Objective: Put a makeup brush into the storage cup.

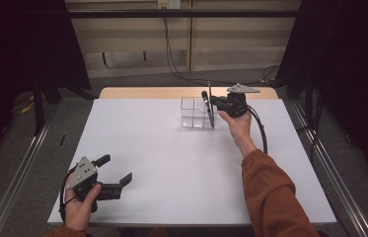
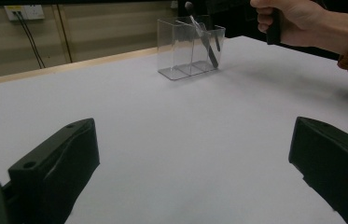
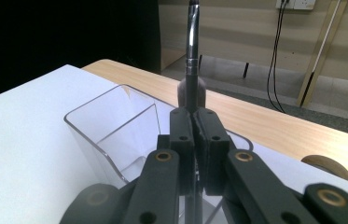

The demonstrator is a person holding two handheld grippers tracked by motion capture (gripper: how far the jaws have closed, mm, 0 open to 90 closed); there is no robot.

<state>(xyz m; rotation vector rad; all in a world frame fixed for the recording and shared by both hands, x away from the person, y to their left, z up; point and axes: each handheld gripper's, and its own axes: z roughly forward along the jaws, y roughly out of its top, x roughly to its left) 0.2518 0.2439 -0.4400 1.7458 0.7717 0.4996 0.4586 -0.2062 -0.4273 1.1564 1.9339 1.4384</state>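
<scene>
Above the clear plastic organizer box [image 1: 196, 112], the right gripper [image 3: 194, 122] pinches a slim dark metal brush [image 3: 192, 51] upright; lower it straight into the right compartment. Left gripper [image 1: 117, 170] rests wide, well apart.

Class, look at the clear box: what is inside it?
Inside the clear box stand two slim utensils, in its right compartment. The right tool grips one; their lower ends are blurred.
</scene>
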